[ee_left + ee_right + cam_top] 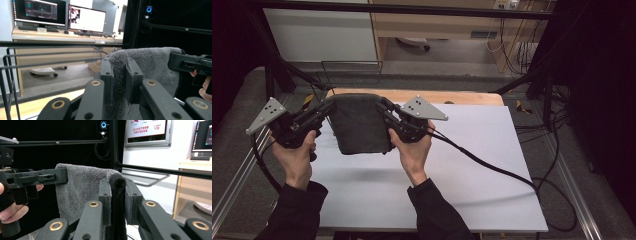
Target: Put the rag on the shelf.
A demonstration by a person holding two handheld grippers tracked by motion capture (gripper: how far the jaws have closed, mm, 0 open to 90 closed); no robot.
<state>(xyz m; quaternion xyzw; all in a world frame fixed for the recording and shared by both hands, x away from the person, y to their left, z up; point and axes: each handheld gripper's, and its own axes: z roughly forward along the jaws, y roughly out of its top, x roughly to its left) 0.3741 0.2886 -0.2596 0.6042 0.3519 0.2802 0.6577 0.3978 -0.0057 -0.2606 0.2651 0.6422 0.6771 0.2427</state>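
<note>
While both grippers, left gripper and right gripper, clamp the grey towel's top corners above the table's far edge, lowering evenly appears next.

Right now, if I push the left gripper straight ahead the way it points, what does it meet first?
The left gripper is already clamped on the grey towel. Beyond that, the right gripper probably comes first, holding the towel's other corner, though depth is unclear.
</note>
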